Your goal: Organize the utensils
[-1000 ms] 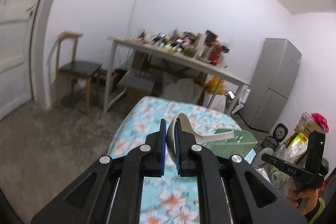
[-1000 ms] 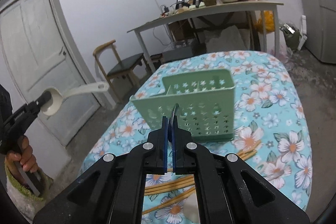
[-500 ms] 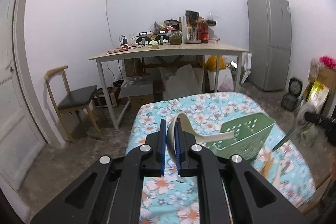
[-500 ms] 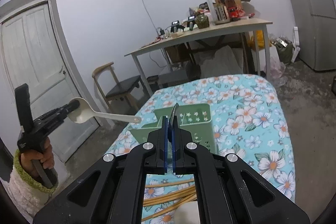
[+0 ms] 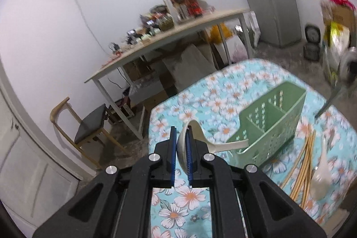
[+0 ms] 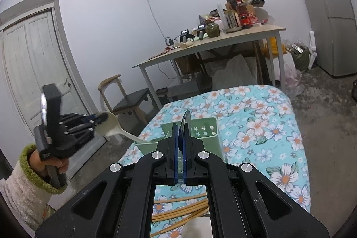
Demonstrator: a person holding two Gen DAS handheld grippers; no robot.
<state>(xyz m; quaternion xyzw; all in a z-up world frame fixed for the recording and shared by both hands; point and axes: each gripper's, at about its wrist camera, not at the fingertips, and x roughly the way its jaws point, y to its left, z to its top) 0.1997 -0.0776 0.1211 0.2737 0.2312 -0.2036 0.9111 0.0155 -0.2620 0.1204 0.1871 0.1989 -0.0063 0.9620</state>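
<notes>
In the left wrist view, the left gripper pinches a cream spoon by its bowl, handle reaching the green caddy near the table's far edge. In the right wrist view, the right gripper clamps a metal utensil above the caddy; chopsticks lie beneath.

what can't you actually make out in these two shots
- Right wrist view: the utensil in the right gripper shows only a thin metal edge; the fingers hide the rest, so its type is unclear.
- Right wrist view: the white spoon handle tip is hidden behind the green caddy rim.
- Left wrist view: chopsticks and a second spoon are motion-blurred.
</notes>
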